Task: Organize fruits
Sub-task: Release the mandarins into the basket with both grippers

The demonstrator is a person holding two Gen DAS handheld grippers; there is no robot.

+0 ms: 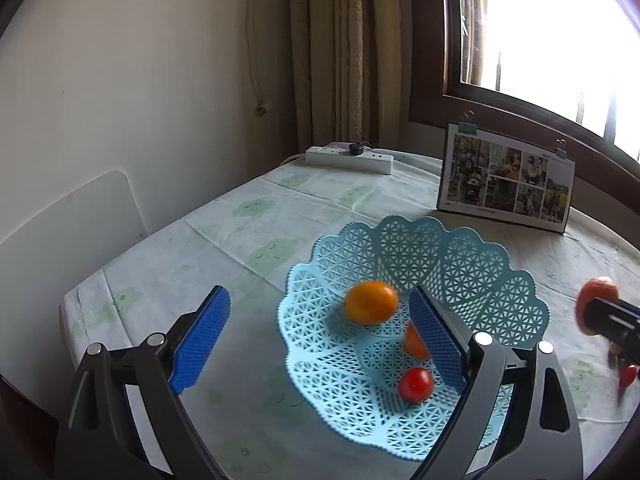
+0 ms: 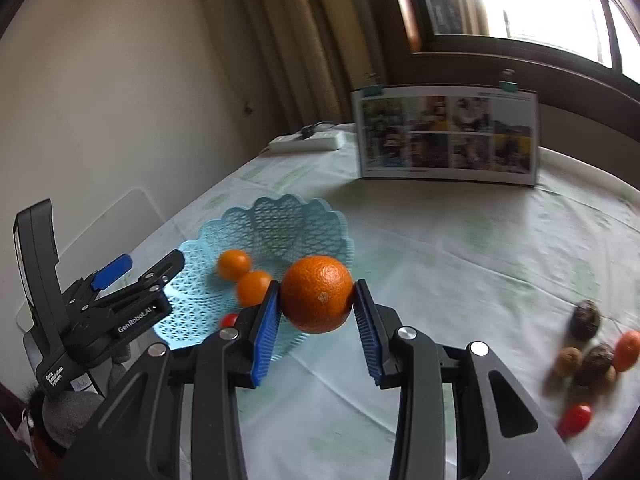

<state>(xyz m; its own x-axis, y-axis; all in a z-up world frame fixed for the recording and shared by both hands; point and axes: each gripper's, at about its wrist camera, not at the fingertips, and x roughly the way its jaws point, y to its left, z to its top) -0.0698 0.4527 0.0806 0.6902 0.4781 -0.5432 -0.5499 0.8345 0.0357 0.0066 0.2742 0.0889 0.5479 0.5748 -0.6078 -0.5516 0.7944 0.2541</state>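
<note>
A light-blue lattice basket (image 1: 472, 264) (image 2: 280, 224) sits on the table. It holds a yellow-orange fruit (image 1: 371, 302) (image 2: 233, 263), a smaller orange one (image 1: 414, 342) (image 2: 253, 287) and a red tomato (image 1: 416, 385) (image 2: 228, 320). My left gripper (image 1: 320, 340) (image 2: 138, 268) hovers open over the basket's near-left rim, nothing between its blue pads. My right gripper (image 2: 317, 312) is shut on a large orange (image 2: 317, 294) (image 1: 596, 300), held above the table just right of the basket.
Loose fruits lie at the right: dark round ones (image 2: 585, 320), a small orange (image 2: 627, 345), a red tomato (image 2: 575, 419) (image 1: 628, 376). A clipped photo board (image 1: 506, 178) (image 2: 448, 136) stands at the back, with a white power strip (image 1: 349, 157) (image 2: 308, 141) beside it.
</note>
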